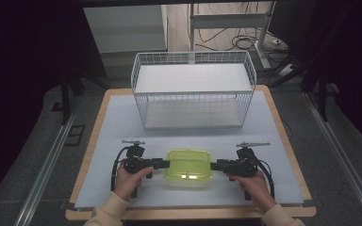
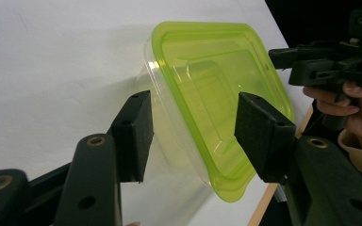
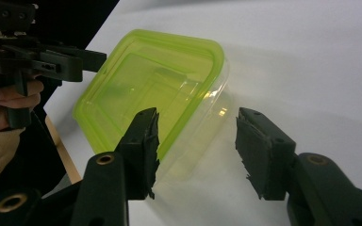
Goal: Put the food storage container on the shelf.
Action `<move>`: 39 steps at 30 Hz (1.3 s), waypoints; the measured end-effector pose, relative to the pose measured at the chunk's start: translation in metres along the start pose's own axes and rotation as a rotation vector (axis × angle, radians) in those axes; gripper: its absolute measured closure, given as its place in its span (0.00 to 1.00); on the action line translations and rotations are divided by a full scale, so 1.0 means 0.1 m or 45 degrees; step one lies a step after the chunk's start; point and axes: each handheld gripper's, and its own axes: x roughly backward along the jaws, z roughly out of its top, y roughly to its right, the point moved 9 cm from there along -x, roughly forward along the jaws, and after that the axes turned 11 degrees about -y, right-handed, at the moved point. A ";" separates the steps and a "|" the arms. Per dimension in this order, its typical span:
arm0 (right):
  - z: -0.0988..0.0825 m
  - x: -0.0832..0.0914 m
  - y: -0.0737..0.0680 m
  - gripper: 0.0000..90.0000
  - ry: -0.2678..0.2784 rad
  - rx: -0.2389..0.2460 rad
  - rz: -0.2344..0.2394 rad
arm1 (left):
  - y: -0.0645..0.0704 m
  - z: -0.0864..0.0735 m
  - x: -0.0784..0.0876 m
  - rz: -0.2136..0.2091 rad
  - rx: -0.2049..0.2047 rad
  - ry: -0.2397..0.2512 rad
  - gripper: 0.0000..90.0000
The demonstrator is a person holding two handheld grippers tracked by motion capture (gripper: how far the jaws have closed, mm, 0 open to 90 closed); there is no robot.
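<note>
We hold the left gripper (image 1: 164, 164) at the left end of the green box (image 1: 188, 165), and its 2 black jaws stand about half open. In the left gripper view (image 2: 192, 128) the end of the box (image 2: 217, 99) sits in the gap, 1 jaw above the lid and 1 jaw beside the clear wall, but we cannot tell if the pads press on it. We hold the right gripper (image 1: 215, 165) at the right end of the same box. In the right gripper view (image 3: 197, 143) its jaws are also about half open; 1 jaw lies over the green lid (image 3: 146, 89), and the other jaw stands off the clear side with white table showing between. The box has a green lid on a clear tub. It sits flat on the white mat (image 1: 103, 160), near our edge of the table (image 1: 90, 141), right between our 2 hands. Farther back on the mat stands a white wire basket (image 1: 193, 94) with a flat white shelf in it, well apart from the box.
</note>
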 end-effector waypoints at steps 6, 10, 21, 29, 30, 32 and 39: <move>0.00 -0.09 -0.01 0.63 -0.027 -0.027 0.043 | -0.02 -0.01 -0.05 -0.039 0.019 -0.016 0.60; 0.00 -0.12 -0.03 0.70 -0.038 -0.038 0.078 | -0.05 -0.01 -0.08 -0.040 0.032 -0.027 0.73; 0.01 -0.08 -0.06 0.86 -0.007 -0.117 0.157 | 0.03 -0.04 -0.05 -0.124 0.016 -0.011 0.88; 0.03 0.00 -0.10 0.91 0.039 -0.106 0.151 | 0.13 -0.06 0.01 -0.091 -0.047 0.015 0.91; 0.04 0.02 -0.13 0.91 0.048 -0.100 0.158 | 0.15 -0.06 0.03 -0.094 -0.047 0.025 0.91; 0.05 0.04 -0.16 0.91 0.055 -0.091 0.155 | 0.16 -0.06 0.04 -0.096 -0.049 0.030 0.91; 0.06 0.08 -0.21 0.91 0.076 -0.056 0.150 | 0.21 -0.06 0.09 -0.094 -0.067 0.047 0.91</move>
